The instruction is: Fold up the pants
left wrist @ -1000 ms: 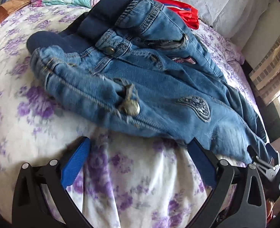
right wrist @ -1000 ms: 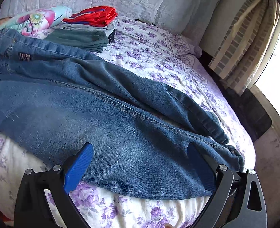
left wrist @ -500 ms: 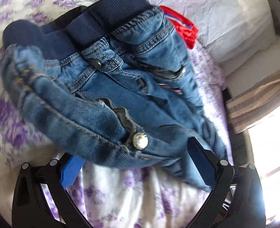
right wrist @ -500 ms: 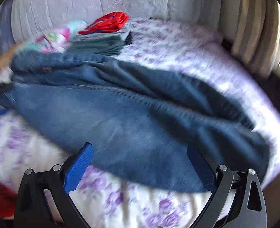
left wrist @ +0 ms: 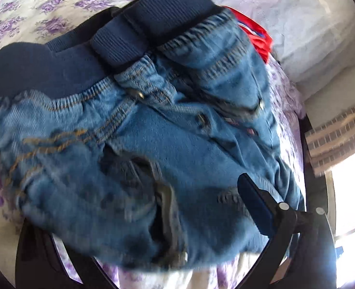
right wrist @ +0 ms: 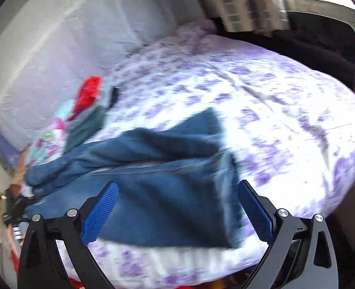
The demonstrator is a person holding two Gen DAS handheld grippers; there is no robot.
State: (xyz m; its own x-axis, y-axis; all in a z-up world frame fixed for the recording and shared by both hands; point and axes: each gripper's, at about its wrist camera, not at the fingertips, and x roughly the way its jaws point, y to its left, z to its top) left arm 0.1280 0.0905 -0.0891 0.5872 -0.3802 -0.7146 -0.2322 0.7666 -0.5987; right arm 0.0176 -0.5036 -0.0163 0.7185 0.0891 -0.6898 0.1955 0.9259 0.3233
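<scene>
Blue denim pants (left wrist: 153, 132) with a dark ribbed waistband (left wrist: 139, 36) lie on the floral bed. In the left wrist view the waist end fills the frame. My left gripper (left wrist: 139, 219) is open, its jaws wide around the bunched denim; the left finger is hidden under the fabric, the right blue pad (left wrist: 254, 207) shows. In the right wrist view the pant legs (right wrist: 163, 180) lie blurred across the bed. My right gripper (right wrist: 176, 207) is open, its two blue pads (right wrist: 100, 212) standing over the leg end.
The bed has a white sheet with purple flowers (right wrist: 262, 96). A stack of folded clothes with a red item (right wrist: 88, 94) on top sits near the pale pillows (right wrist: 69, 36). A striped curtain (left wrist: 339, 130) and a bright window are at the right.
My left gripper has moved in over the waist, and denim now covers its left finger. My right gripper has swung and tilted towards the leg ends; both views are blurred by motion.
</scene>
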